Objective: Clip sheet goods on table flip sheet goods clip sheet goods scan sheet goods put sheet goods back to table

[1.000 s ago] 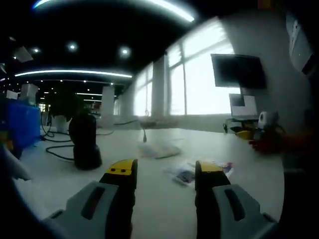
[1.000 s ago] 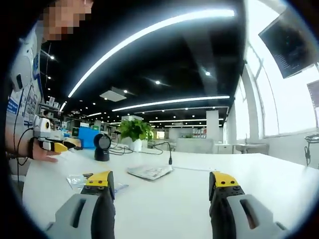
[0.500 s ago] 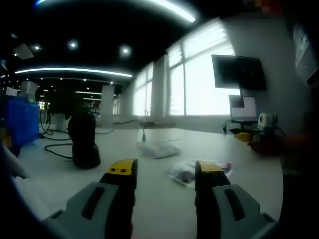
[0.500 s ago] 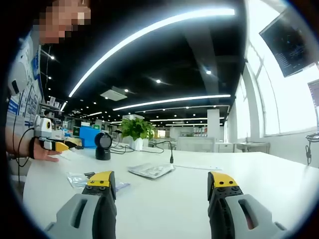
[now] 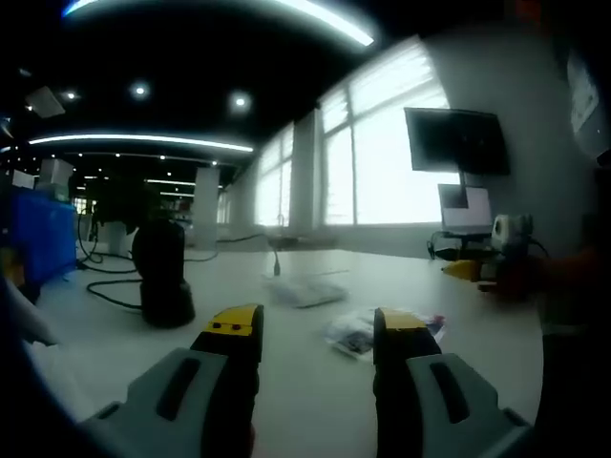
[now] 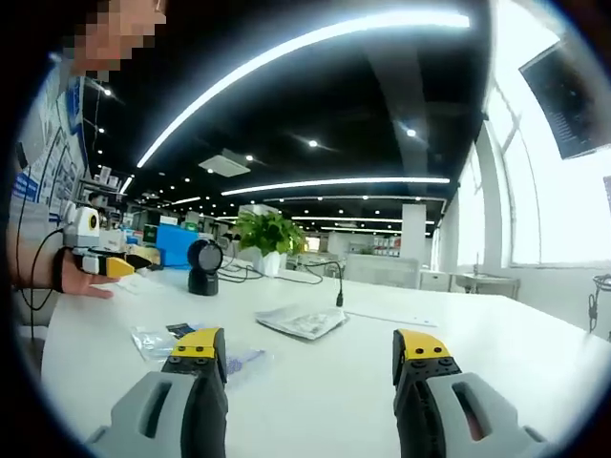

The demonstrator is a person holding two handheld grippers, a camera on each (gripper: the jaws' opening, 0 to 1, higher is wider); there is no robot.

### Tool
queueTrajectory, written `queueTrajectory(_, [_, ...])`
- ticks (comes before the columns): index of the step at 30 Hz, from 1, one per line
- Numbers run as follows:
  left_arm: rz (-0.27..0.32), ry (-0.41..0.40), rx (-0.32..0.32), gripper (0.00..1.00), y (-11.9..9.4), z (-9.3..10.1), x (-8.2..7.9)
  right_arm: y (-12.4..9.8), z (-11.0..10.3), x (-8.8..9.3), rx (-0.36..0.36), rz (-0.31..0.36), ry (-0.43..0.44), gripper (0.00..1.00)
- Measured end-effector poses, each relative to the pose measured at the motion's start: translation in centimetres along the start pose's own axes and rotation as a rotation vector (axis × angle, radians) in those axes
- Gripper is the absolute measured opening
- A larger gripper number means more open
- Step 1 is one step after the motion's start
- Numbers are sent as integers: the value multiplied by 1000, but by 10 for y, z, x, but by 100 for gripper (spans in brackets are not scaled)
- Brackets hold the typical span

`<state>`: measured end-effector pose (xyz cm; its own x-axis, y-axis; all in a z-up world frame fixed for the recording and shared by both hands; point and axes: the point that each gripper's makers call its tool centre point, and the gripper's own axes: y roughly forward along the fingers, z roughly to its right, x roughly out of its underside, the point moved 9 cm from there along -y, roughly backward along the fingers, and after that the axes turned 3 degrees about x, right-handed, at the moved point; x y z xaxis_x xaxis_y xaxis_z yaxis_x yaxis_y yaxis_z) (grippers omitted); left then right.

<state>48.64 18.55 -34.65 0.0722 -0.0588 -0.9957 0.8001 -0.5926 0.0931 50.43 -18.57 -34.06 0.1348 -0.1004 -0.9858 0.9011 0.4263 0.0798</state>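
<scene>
A white table (image 6: 496, 343) is stretching away under both grippers in a wide office with ceiling light strips and bright windows. The right gripper (image 6: 310, 355) is hovering above it, jaws spread and empty; the clear sheet goods packet (image 6: 170, 342) is lying just beyond its left fingertip, a second packet (image 6: 303, 321) farther ahead between the fingers. The left gripper (image 5: 310, 329) is likewise gaping, a black scanner (image 5: 162, 273) standing beyond its left finger.
</scene>
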Motion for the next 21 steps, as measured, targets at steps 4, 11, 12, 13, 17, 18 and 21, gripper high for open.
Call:
queueTrajectory(4, [-1,0,1,39,0,-1,0,11,-18,-13,-33,7,-37,64])
queueTrajectory(11, [-3,-18,35,40,-2,-1,1,31,-50,-26,-94,14,-39,63])
queueTrajectory(12, [-8,-50,45,41,-2,-1,1,33,-54,-26,-99,15,-38,63])
queueTrajectory(13, [0,-76,45,41,-3,-2,1,35,-59,-25,-107,9,-49,63])
queueTrajectory(17, [17,-109,44,41,-5,-8,-4,39,-78,-24,-151,1,-58,64])
queueTrajectory(18, [13,-94,47,41,-4,-8,-4,40,-83,-23,-161,-1,-70,64])
queueTrajectory(21, [-12,-34,50,41,-5,-6,-5,44,-94,-23,-184,-5,-87,64])
